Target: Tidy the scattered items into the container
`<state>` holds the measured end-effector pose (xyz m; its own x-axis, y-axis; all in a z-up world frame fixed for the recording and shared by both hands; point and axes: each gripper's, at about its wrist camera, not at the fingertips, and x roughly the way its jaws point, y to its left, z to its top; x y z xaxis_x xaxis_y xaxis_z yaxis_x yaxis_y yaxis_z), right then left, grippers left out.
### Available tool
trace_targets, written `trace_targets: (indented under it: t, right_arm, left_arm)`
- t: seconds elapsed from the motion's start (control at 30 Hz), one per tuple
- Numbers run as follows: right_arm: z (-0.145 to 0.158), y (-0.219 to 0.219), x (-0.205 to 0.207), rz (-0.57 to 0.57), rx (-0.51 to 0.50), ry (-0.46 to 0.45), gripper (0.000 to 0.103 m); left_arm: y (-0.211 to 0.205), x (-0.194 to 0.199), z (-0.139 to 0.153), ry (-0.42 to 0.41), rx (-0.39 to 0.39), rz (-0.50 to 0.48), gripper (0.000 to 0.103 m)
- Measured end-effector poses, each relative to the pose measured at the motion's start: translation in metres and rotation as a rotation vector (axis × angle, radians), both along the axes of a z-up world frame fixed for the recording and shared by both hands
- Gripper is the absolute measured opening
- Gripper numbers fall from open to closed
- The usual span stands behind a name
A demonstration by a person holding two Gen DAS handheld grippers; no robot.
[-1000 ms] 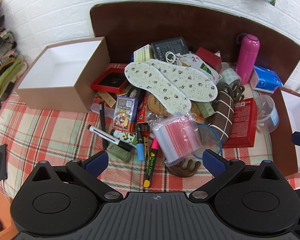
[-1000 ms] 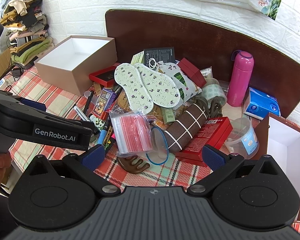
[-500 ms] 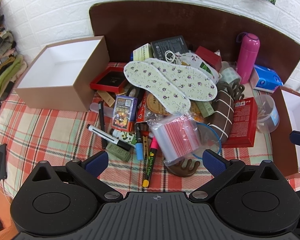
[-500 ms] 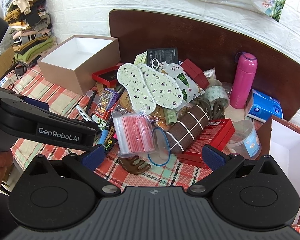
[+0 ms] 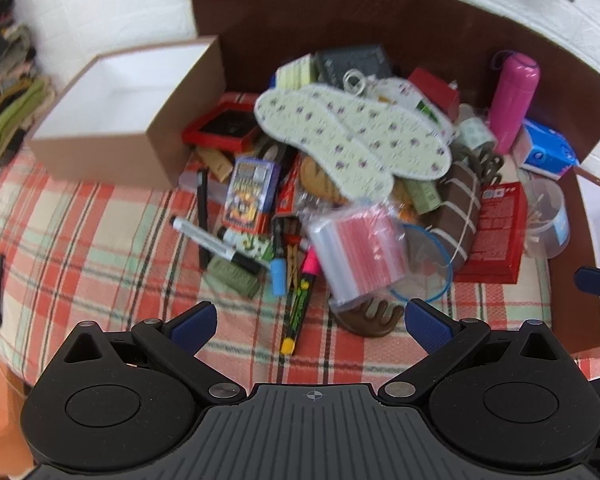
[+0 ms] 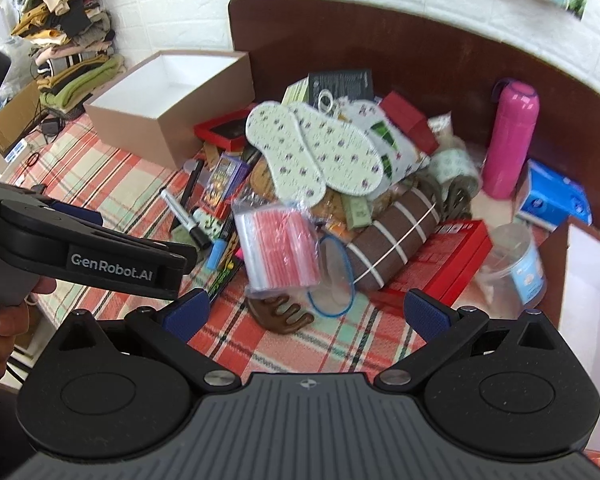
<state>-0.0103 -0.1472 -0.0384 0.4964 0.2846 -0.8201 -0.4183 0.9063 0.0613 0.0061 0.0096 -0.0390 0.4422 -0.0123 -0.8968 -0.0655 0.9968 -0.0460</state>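
On the plaid cloth surface [image 5: 80, 216], glossy zip bags [image 5: 356, 256] crown our clutter; both left tongs [image 5: 310, 322] and right tongs [image 6: 306, 312] gape wide, empty.

Home bedroom: headboard [image 5: 380, 20], folded clothes pile [image 6: 68, 40], plaid bedsheet [image 5: 80, 232].

Glossy plastic bottle [image 5: 515, 100]; matt cardboard box [image 5: 124, 116]; woven tablecloth [image 5: 80, 232].
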Motion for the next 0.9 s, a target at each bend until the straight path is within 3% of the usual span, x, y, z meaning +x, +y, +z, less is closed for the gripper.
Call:
trace_targets:
  t: [0.17,0.37,0.7,0.9]
  right_arm:
    - [-0.023,0.000,0.005,0.029,-0.003,0.076,0.103]
    - [-0.048,0.013,0.011,0.077,0.003,0.135,0.103]
    - [-0.080,0.038,0.049,0.091,0.040,0.043,0.102]
    - [-0.106,0.044,0.076,0.107,0.036,0.047,0.090]
  left_arm:
    - [0.007,-0.003,-0.018,0.041,-0.014,0.038,0.103]
    - [0.014,0.000,-0.027,0.044,-0.009,0.004,0.102]
    - [0.027,0.054,-0.064,0.036,-0.092,-0.086,0.095]
    - [0.027,0.089,-0.096,0.077,-0.161,-0.166,0.087]
